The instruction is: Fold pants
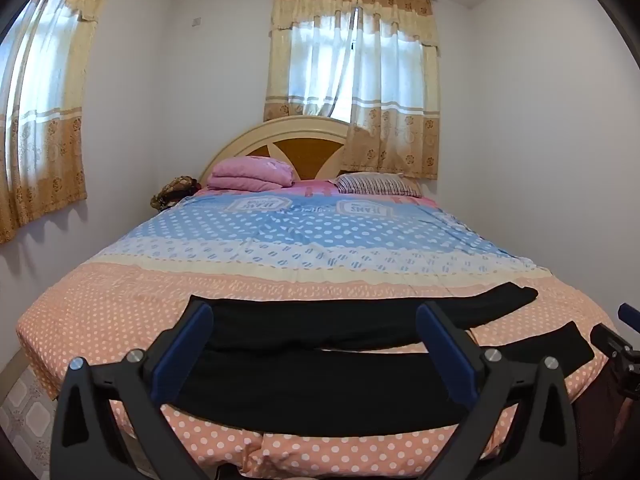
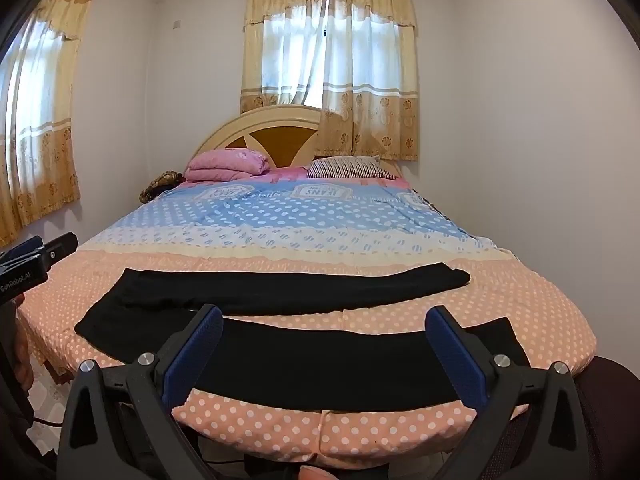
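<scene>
Black pants (image 1: 320, 384) lie flat across the foot of the bed, waist to the left, both legs spread apart and pointing right; they also show in the right wrist view (image 2: 304, 364). My left gripper (image 1: 316, 344) is open and empty, held above the near leg and waist area. My right gripper (image 2: 326, 344) is open and empty, held above the near leg. The far leg (image 2: 304, 292) lies beyond it. The right gripper's tip shows at the right edge of the left wrist view (image 1: 624, 344), and the left gripper at the left edge of the right wrist view (image 2: 36, 260).
The bed has a polka-dot cover (image 1: 320, 240), peach near me and blue further back. A pink folded blanket (image 1: 252, 174) and a striped pillow (image 1: 376, 184) lie by the headboard (image 1: 276, 140). Walls stand close on both sides, with curtained windows.
</scene>
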The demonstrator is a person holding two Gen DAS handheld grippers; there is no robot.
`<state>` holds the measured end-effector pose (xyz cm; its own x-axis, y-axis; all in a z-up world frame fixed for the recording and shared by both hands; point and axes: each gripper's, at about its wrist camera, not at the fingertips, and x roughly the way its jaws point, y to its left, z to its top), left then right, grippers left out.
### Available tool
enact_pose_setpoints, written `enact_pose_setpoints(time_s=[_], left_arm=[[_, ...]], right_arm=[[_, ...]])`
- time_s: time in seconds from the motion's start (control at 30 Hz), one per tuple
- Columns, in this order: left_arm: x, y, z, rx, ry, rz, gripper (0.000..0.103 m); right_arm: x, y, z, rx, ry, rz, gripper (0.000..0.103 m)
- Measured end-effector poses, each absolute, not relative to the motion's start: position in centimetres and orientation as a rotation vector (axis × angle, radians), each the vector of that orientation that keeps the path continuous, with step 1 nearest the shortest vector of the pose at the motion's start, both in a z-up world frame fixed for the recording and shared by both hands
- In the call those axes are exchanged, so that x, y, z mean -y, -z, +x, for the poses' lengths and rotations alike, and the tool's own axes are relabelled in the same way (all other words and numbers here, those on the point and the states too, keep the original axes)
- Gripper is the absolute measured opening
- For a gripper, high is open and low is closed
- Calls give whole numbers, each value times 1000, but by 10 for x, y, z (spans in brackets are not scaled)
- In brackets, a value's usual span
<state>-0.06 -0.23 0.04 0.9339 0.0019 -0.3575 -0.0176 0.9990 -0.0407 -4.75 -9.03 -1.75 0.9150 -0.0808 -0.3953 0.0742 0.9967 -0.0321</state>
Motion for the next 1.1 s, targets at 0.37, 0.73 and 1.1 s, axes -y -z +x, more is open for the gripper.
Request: enact_pose_setpoints(time_s=[0.37, 0.73, 1.1], left_arm=[[0, 4, 6, -392, -19, -65, 103], [-8, 11, 7, -394, -14, -74, 103], [-14, 13, 6, -400, -18, -76, 103]], right_arm=[[96, 30, -42, -418, 83, -13, 102], [92, 31, -41, -423, 93, -18, 102], [94, 34, -37, -436, 98, -22, 102]])
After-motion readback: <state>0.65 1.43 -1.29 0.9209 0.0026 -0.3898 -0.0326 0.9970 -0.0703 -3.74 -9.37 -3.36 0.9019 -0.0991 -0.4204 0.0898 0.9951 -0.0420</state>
